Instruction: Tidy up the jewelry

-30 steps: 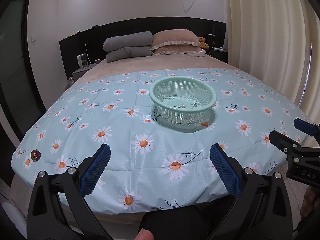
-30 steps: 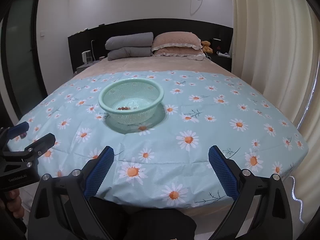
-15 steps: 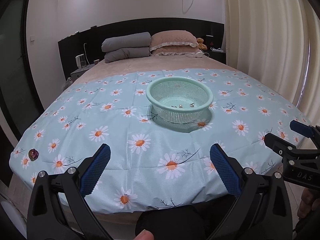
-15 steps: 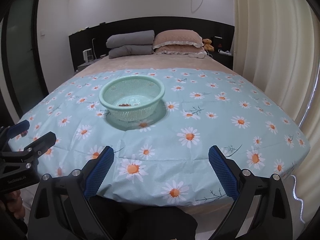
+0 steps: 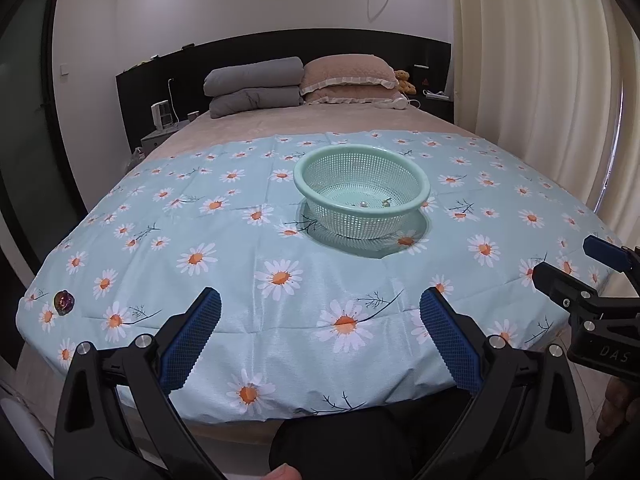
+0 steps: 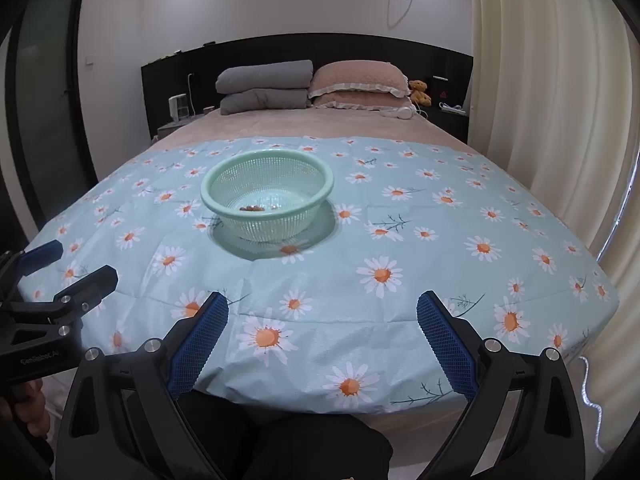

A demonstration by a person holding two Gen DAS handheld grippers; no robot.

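Jewelry small, shiny bits, in mint mesh basket mid daisy cloth | dark iridescent piece alone at cloth's near-left corner | left gripper & right gripper fingers spread wide, empty

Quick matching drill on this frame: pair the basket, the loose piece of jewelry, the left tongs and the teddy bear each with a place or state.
Things:
1. green basket
2. loose jewelry piece
3. left tongs
4. teddy bear

Places or states:
A. by the pillows
B. open, holding nothing
C. near the cloth's left corner
D. mid-cloth, small jewelry inside

Pairs: 1-D, 2-C, 3-B, 4-A
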